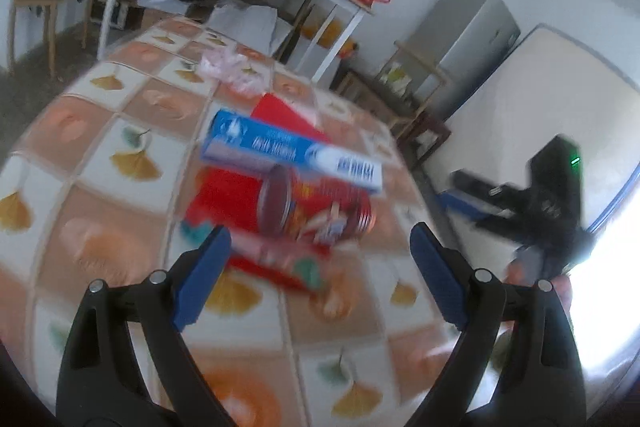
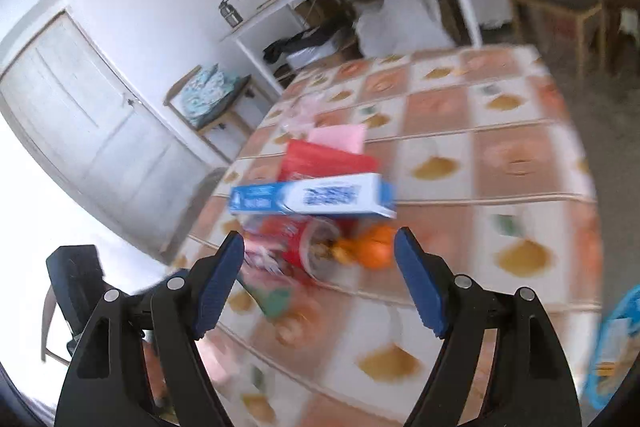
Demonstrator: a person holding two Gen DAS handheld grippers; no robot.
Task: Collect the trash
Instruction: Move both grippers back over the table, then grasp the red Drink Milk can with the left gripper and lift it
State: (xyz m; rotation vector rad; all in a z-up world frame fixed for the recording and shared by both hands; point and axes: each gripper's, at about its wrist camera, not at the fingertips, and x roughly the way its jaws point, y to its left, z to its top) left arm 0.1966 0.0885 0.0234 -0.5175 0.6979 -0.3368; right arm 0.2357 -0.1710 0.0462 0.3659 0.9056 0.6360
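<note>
Lying crosswise just ahead of both wide-open, empty grippers, left and right, a long blue-and-white cardboard box is seen atop a pile of red packaging, judged slightly nearer the left one.

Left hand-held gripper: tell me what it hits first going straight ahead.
Probably the red can lying on its side under the blue box; the left hand-held gripper is open, and blur makes depth uncertain.
</note>
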